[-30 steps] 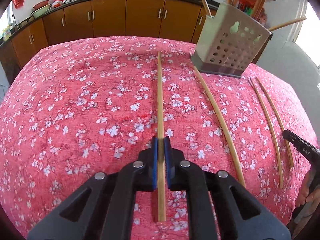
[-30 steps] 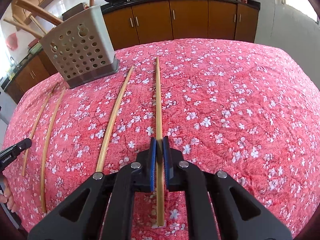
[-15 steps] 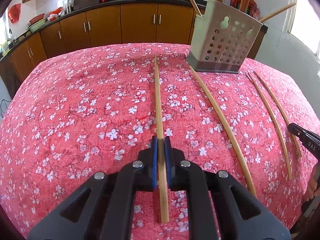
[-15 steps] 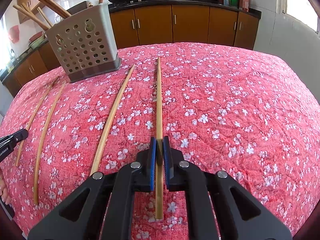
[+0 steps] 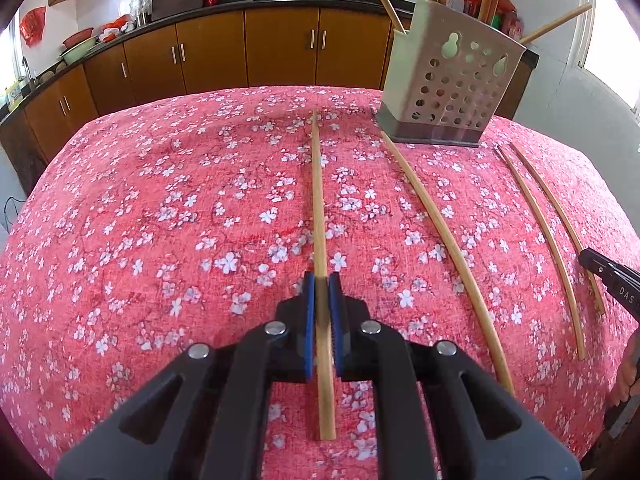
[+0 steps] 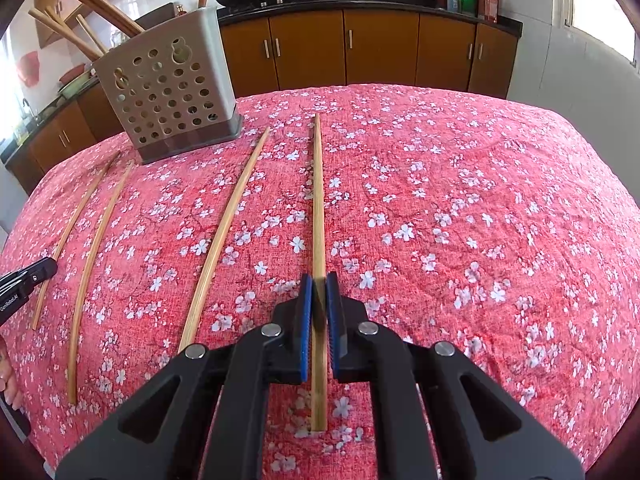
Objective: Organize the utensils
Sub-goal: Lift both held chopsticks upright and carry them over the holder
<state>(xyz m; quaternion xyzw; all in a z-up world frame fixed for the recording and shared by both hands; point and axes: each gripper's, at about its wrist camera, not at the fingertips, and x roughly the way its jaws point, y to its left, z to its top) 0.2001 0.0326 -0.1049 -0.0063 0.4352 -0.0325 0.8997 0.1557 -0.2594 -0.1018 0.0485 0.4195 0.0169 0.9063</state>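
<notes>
My left gripper [image 5: 321,280] is shut on a bamboo chopstick [image 5: 318,200] that points away across the red flowered tablecloth [image 5: 160,220]. In the same way my right gripper [image 6: 319,280] is shut on another chopstick [image 6: 318,200]. A grey perforated utensil holder [image 5: 452,92] with several chopsticks standing in it sits at the table's far side; it shows in the right wrist view as the holder [image 6: 168,96]. Loose chopsticks [image 5: 440,240] [image 5: 558,252] lie on the cloth between the two grippers. The right gripper's tip [image 5: 608,276] shows at the right edge, the left gripper's tip [image 6: 28,280] at the left edge.
Brown kitchen cabinets [image 5: 280,52] with woks and bottles on the counter run behind the table. The table's far edge lies just past the holder. A person's hand [image 5: 628,368] shows at the right edge of the left wrist view.
</notes>
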